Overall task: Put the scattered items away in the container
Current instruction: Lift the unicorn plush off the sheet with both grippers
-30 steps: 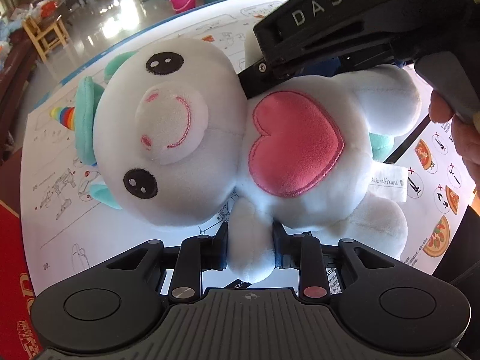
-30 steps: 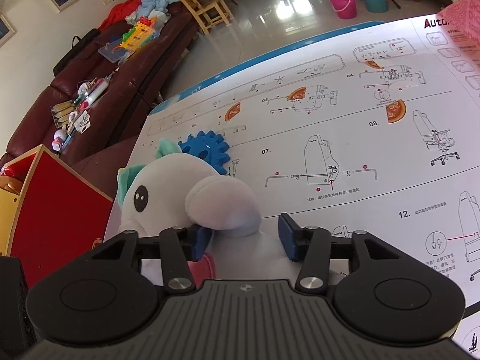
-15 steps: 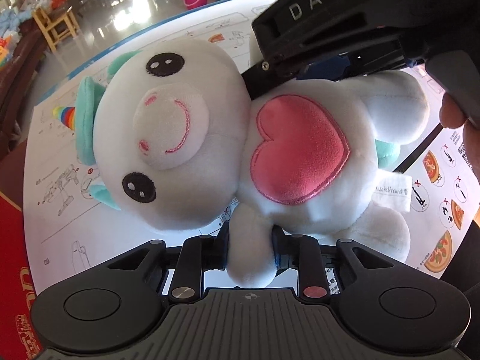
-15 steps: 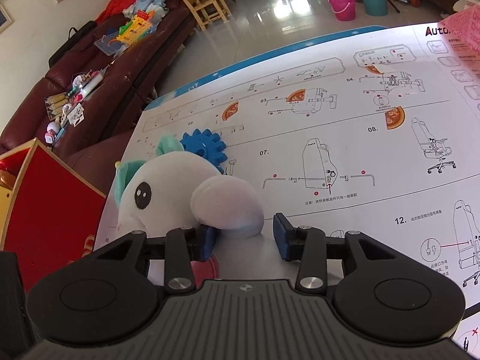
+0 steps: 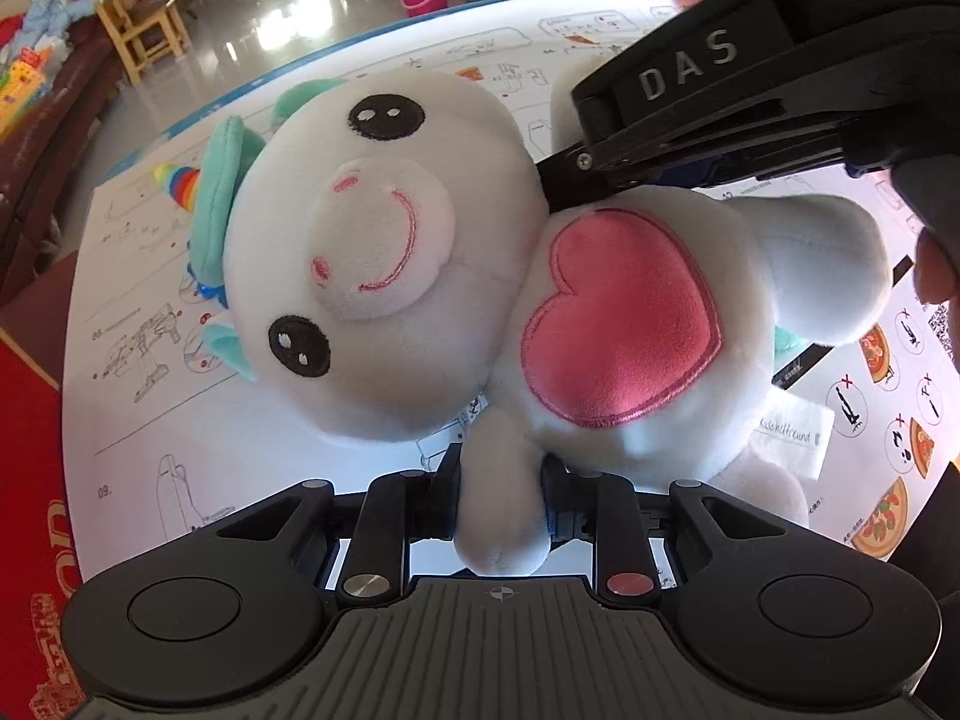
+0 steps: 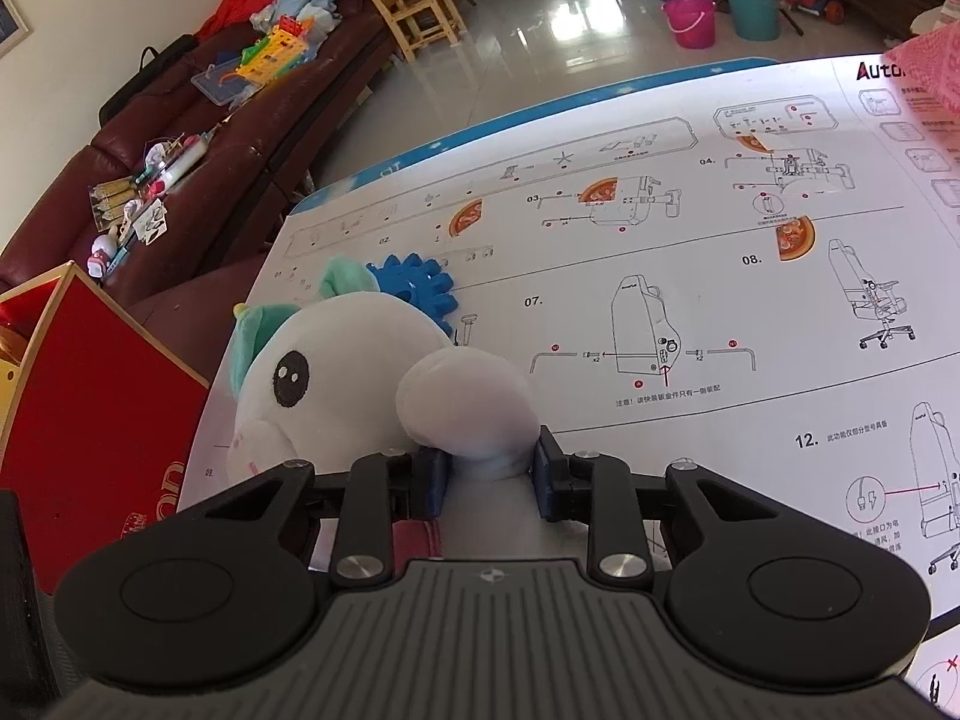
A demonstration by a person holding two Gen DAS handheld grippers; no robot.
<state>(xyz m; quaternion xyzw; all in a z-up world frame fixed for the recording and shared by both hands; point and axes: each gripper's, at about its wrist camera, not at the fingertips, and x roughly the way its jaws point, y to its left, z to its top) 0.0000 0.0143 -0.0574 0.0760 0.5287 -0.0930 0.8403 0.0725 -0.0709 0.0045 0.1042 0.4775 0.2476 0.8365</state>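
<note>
A white plush unicorn (image 5: 420, 264) with a pink heart on its belly, teal ears and a rainbow horn fills the left wrist view. My left gripper (image 5: 501, 498) is shut on one of its paws. My right gripper (image 6: 489, 468) is shut on its other paw, and the unicorn's head (image 6: 336, 378) shows to the left in the right wrist view. The right gripper's black body (image 5: 720, 78) sits above the plush in the left wrist view. A red box (image 6: 90, 396) stands at the left. A blue gear toy (image 6: 414, 288) lies behind the plush head.
The table is covered by a white instruction sheet (image 6: 690, 300) with chair diagrams. A pink object (image 6: 927, 72) sits at the far right edge. A dark red sofa (image 6: 180, 168) with clutter runs along the left, beyond the table.
The right gripper's jaws have closed in on the plush paw. The plush has shifted slightly, with the view tilting toward the table's far side.
</note>
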